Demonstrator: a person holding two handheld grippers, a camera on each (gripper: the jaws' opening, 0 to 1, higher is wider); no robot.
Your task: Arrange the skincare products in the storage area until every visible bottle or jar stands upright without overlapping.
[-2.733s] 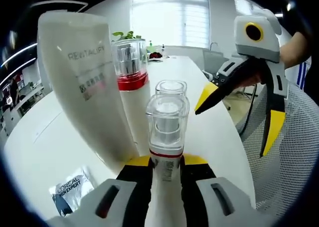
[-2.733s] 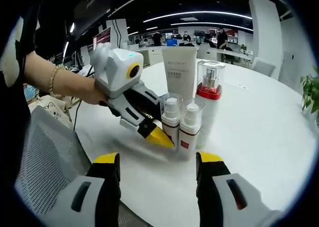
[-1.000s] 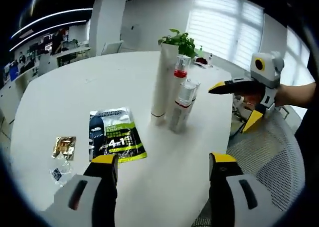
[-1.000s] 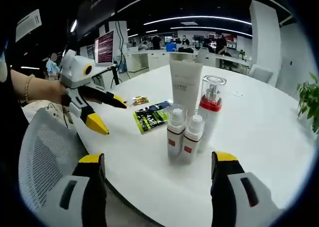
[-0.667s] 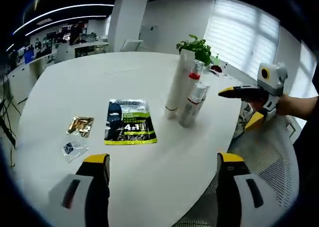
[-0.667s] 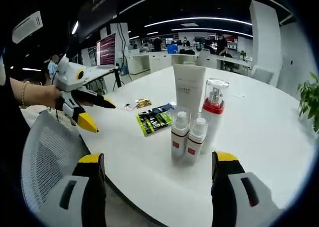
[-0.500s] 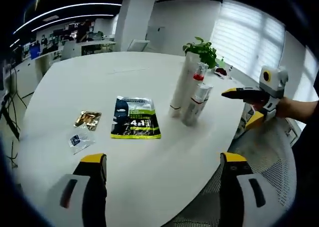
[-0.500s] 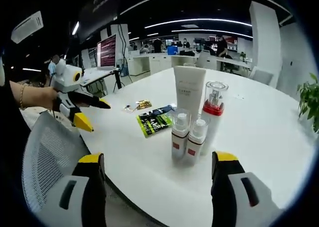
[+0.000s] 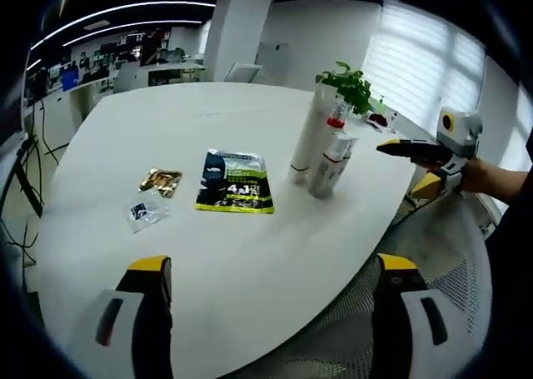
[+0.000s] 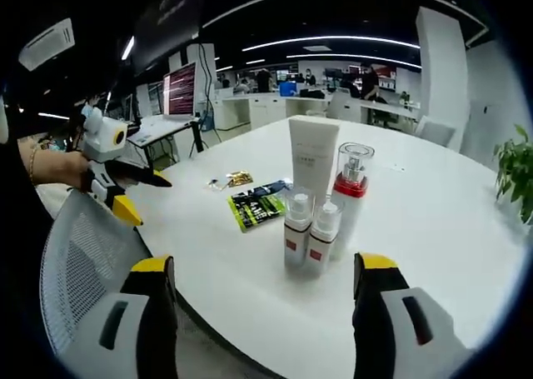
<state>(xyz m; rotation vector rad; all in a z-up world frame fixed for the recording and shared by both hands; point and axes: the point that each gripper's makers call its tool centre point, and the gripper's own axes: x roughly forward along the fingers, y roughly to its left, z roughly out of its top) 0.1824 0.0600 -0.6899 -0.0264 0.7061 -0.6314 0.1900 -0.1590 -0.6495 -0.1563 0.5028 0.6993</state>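
Skincare bottles grouped upright on the white counter (image 10: 466, 229), well ahead of both pairs of jaws: tall white tube (image 10: 313, 158) at the back, red-collared pump bottle (image 10: 351, 191) beside it, two small spray bottles (image 10: 308, 233) in front, close together and possibly touching, none lying over another. Judged near the requested end state. Best handled now by holding both tools back and checking from each side that nothing leans; if a nudge is needed, approach low and slow to avoid toppling the tight cluster. Flat green sachet (image 9: 235, 182) and two small packets (image 9: 151, 196) lying to the left of the group, apart from it. Left gripper (image 9: 271, 291) jaws wide apart, holding nothing. Right gripper (image 10: 265, 287) jaws likewise spread, empty, touching nothing.
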